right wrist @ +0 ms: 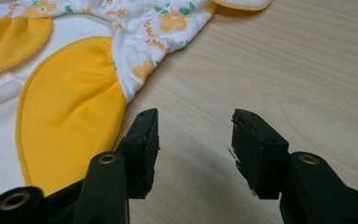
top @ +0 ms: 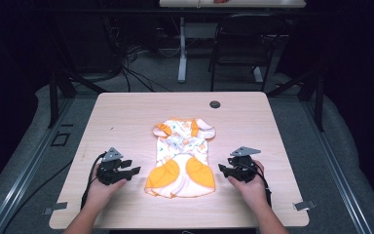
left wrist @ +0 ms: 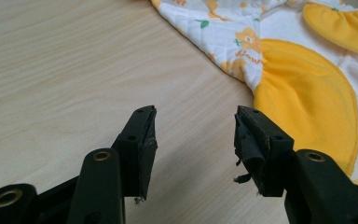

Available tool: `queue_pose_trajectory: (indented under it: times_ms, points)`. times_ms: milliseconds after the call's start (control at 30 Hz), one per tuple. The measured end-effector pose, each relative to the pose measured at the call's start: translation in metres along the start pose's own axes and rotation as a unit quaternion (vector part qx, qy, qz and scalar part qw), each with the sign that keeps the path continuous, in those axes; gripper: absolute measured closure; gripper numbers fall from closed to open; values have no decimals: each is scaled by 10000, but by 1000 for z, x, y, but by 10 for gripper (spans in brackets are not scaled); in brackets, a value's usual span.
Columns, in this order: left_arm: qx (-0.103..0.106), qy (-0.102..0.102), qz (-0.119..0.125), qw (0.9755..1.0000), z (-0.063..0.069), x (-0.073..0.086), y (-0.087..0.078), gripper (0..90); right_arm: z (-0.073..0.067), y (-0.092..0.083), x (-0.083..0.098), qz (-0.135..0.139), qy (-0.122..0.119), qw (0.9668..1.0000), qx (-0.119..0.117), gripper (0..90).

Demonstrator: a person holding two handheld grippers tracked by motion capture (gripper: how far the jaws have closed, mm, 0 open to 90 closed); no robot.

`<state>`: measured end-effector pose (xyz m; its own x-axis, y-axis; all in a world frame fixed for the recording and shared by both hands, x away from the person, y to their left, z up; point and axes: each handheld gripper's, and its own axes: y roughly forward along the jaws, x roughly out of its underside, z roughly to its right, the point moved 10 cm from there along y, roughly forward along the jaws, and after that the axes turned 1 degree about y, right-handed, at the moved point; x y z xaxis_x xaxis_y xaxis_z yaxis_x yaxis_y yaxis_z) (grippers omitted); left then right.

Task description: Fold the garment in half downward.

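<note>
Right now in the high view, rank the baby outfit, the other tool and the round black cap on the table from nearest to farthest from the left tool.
Measured from the left tool, near the table's front left:
1. Baby outfit, just beside it at the table's middle, not touched.
2. Right tool, across the outfit on the front right.
3. Round black cap, near the table's far edge.

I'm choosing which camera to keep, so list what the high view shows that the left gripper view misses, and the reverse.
High view alone: the whole baby outfit lying flat, both hands with tongs on either side of it, a dark round cap on the table, a chair beyond. Left gripper view alone: the open left tongs close up, empty, with frayed pads. Both: the outfit's orange panel and the wooden tabletop.
</note>
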<state>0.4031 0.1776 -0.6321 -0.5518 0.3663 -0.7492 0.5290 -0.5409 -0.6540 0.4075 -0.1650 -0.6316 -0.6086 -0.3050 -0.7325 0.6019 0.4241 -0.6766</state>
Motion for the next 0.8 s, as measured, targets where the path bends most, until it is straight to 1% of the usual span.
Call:
queue_pose_trajectory:
  times_ms: [67,167,200,267,367,400,467,500,533,567,600,633,667,700,733,767,800]
  points:
    - [28,25,-55,10000,2,1,3,490,-1,1,0,6,15,10000,-61,503]
    - [67,38,-111,9999,5,2,5,492,-2,2,3,-91,-116,9999,-90,506]
    - [100,14,-103,9999,7,2,5,495,-3,3,2,-59,-85,9999,-124,509]
    - [162,29,-94,9998,9,1,6,499,-5,4,2,-18,-53,9998,-187,511]
    - [202,-11,-86,9998,12,-1,9,521,-8,6,3,-77,-67,9997,-243,522]
    - [291,-90,-46,9995,16,-3,12,537,-13,9,1,-84,-33,9995,-305,558]
    - [348,-89,2,9994,20,-7,14,551,-20,10,-2,-105,-107,9991,-400,587]
    - [348,-89,2,9994,20,-7,14,572,-20,10,-2,-105,-107,9991,-400,587]
    - [404,-100,34,9991,24,-10,16,572,-24,11,-4,-80,-152,9990,-424,613]
    - [423,-8,-8,9991,28,-13,19,615,-34,11,-12,49,-295,9981,-530,705]
    - [454,63,-21,9989,32,-15,21,636,-37,12,-14,66,-357,9978,-553,729]
    - [454,63,-21,9989,32,-15,21,676,-37,12,-14,66,-357,9978,-553,729]
    - [495,138,-19,9987,37,-18,24,730,-48,15,-18,101,-486,9964,-685,796]
    - [543,324,-50,9980,44,-20,29,730,-48,15,-18,101,-486,9964,-685,796]
    - [559,404,-32,9976,48,-22,31,805,-54,19,-17,73,-553,9957,-737,827]
    - [562,508,-44,9971,52,-23,34,838,-57,22,-16,31,-612,9951,-776,836]
    - [535,595,-87,9968,55,-22,37,856,-59,24,-14,-52,-691,9947,-757,842]
